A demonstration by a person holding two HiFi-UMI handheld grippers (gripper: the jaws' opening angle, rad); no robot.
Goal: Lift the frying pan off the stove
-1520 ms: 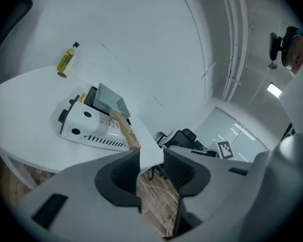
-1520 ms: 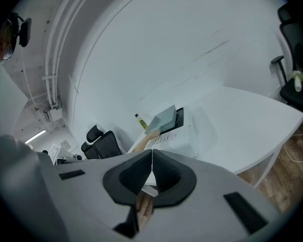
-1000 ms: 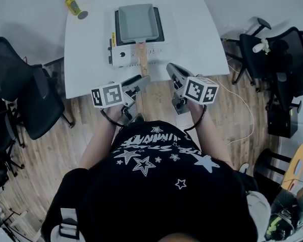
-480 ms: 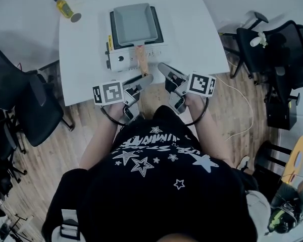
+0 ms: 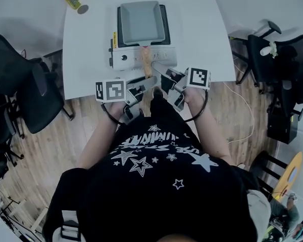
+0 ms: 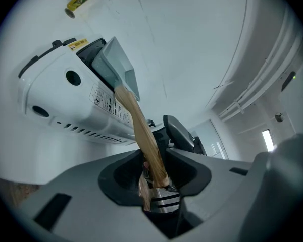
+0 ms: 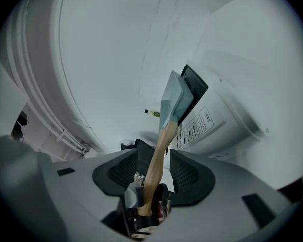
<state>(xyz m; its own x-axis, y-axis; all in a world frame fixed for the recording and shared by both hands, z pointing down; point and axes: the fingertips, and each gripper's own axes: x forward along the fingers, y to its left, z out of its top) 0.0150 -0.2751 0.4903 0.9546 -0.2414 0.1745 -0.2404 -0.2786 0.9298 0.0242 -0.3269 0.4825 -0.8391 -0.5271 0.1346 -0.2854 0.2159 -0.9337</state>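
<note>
Both on pan handle (image 5: 146,63), tabletop's (image 5: 91,49) near edge | left gripper (image 5: 144,80) just closed, pinching it | right gripper (image 5: 161,74) just spread | I expect stiff, front-heavy.

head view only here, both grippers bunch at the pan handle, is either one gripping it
Observer: Not the right gripper: its jaws have just been opening, and the handle runs between them with a gap each side.
Operator: and the left
Observer: The left gripper has just been closing its jaws narrowly round the handle's end; whether they press on it I can't tell.
Operator: pan up yet
Observer: No; the right gripper view shows the frying pan resting on the stove.
</note>
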